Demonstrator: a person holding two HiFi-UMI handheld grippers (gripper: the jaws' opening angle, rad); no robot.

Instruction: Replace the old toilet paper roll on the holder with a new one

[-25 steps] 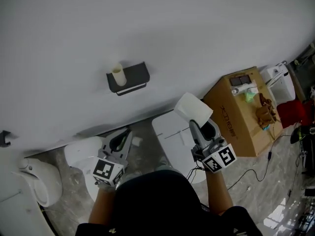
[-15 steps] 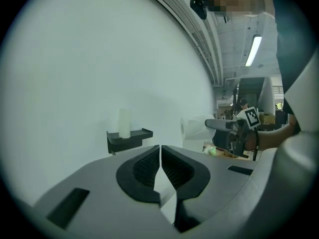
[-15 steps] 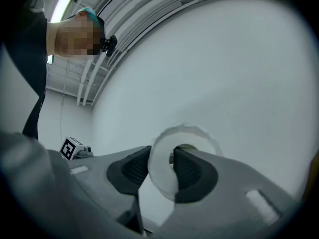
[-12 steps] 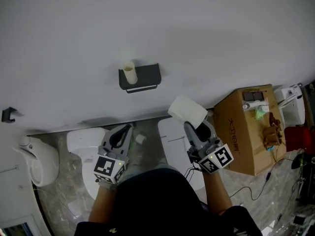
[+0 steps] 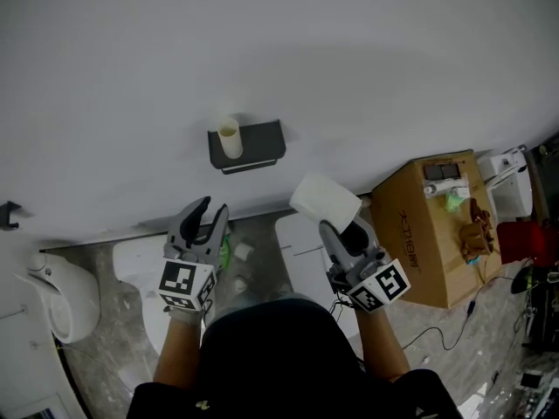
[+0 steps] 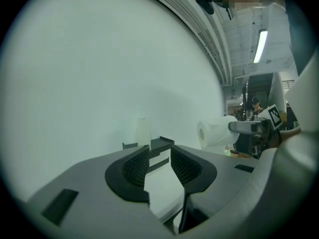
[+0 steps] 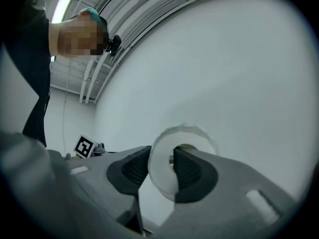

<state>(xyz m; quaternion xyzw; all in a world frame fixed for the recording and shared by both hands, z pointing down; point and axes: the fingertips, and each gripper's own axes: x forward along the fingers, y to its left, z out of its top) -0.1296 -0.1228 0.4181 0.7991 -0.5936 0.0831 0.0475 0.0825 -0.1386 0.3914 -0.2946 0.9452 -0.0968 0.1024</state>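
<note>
A dark wall holder (image 5: 254, 143) carries the old bare cardboard tube (image 5: 230, 137), standing upright at its left end. My left gripper (image 5: 206, 211) is below the holder and apart from it; its jaws have just been opening and nothing is between them. In the left gripper view the holder (image 6: 161, 145) and tube (image 6: 143, 132) lie straight ahead beyond the left gripper (image 6: 159, 164). My right gripper (image 5: 348, 227) is shut on the new white toilet roll (image 5: 325, 199), right of and below the holder. One pad sits inside the core of the roll (image 7: 163, 171), the other outside its wall.
A white toilet (image 5: 303, 244) is on the floor between my hands, another white fixture (image 5: 133, 266) at the left. A cardboard box (image 5: 430, 227) with small items on top stands at the right, with cables behind it. A small dark hook (image 5: 9, 213) is on the wall, far left.
The left gripper has risen toward the holder and its jaws have opened from shut. The right gripper, still holding the new roll, has drifted a little left.
</note>
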